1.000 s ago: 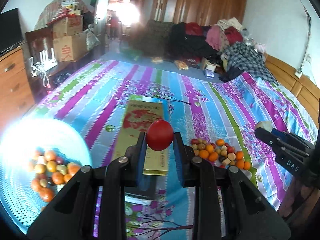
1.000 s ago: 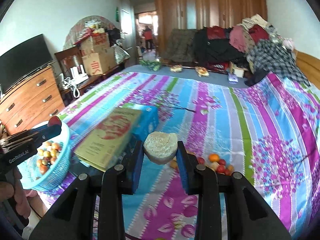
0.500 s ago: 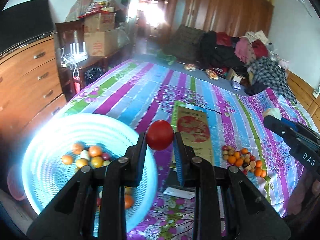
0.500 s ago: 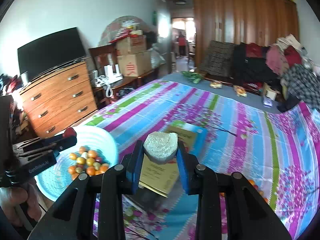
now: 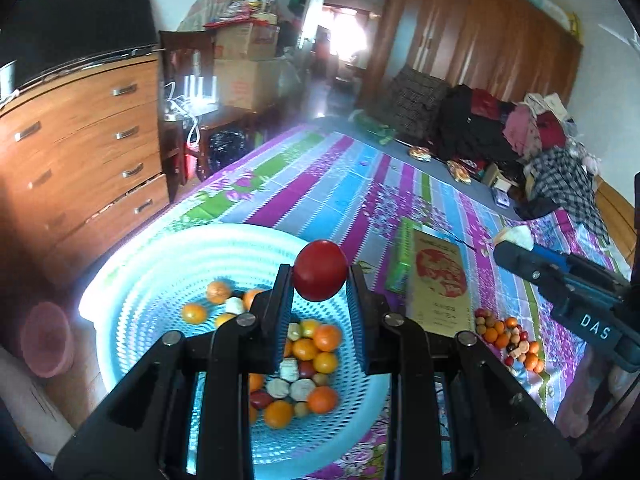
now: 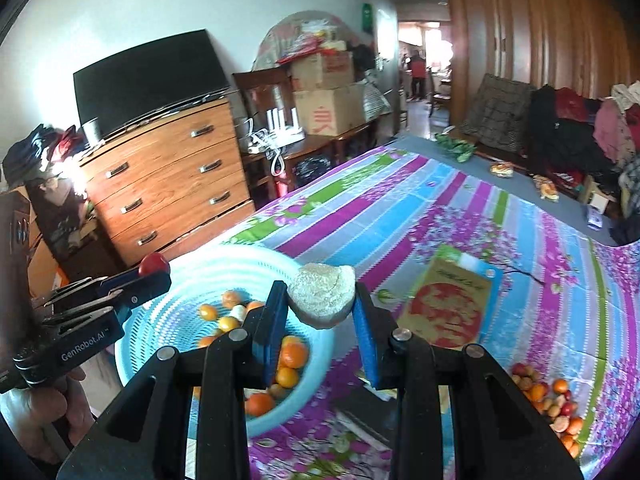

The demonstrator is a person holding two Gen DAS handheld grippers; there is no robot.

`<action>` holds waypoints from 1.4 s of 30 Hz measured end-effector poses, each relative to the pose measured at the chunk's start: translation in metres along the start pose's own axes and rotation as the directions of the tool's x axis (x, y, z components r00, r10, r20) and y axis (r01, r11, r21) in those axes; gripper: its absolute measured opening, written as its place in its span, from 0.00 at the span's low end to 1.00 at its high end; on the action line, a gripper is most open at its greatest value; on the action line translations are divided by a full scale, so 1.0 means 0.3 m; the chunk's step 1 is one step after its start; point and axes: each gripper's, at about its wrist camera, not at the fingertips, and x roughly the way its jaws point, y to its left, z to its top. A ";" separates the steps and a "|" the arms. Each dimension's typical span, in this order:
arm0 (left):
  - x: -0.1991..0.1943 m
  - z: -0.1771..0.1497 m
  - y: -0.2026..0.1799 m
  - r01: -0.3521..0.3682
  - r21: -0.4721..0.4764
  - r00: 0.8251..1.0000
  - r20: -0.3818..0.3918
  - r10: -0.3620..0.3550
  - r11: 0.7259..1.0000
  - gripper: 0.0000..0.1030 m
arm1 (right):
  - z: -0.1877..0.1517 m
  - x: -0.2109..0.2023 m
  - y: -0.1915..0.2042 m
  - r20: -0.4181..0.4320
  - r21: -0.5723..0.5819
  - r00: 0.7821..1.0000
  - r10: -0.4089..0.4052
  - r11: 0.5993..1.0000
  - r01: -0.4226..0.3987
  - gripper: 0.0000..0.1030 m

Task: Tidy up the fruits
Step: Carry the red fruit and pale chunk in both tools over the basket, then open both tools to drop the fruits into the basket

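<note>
The left gripper (image 5: 320, 280) pinches one glossy red fruit (image 5: 320, 270); the right gripper (image 6: 321, 300) pinches one pale, rough-skinned fruit (image 6: 322, 294). Both hover over the single blue basket (image 5: 168, 256), half full of oranges, on the bed (image 5: 344, 184).

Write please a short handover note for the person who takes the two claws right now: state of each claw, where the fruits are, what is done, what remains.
Left claw: shut on a red fruit, over the blue basket.
Right claw: shut on a pale rough fruit, at the basket's rim.
Done: many fruits in the basket.
Left: drop both, then fetch the pile on the bedspread, beside the gold box.
</note>
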 end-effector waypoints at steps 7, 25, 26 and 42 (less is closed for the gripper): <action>0.023 -0.024 0.093 -0.012 -0.057 1.000 -0.024 0.010 0.998 0.26 | 0.013 0.137 0.105 -0.084 -0.028 0.995 0.054 0.998 -0.056 0.35; 0.103 -0.077 0.183 -0.022 -0.110 0.992 -0.130 0.008 0.994 0.26 | -0.032 0.317 0.160 -0.223 -0.051 0.970 0.097 0.993 -0.111 0.35; 0.108 -0.074 0.187 -0.022 -0.110 0.991 -0.132 0.008 0.994 0.26 | -0.034 0.320 0.157 -0.225 -0.048 0.969 0.099 0.992 -0.112 0.35; 0.136 -0.083 0.205 -0.031 -0.117 0.988 -0.155 0.012 0.993 0.27 | -0.048 0.349 0.175 -0.241 -0.051 0.966 0.098 0.992 -0.113 0.35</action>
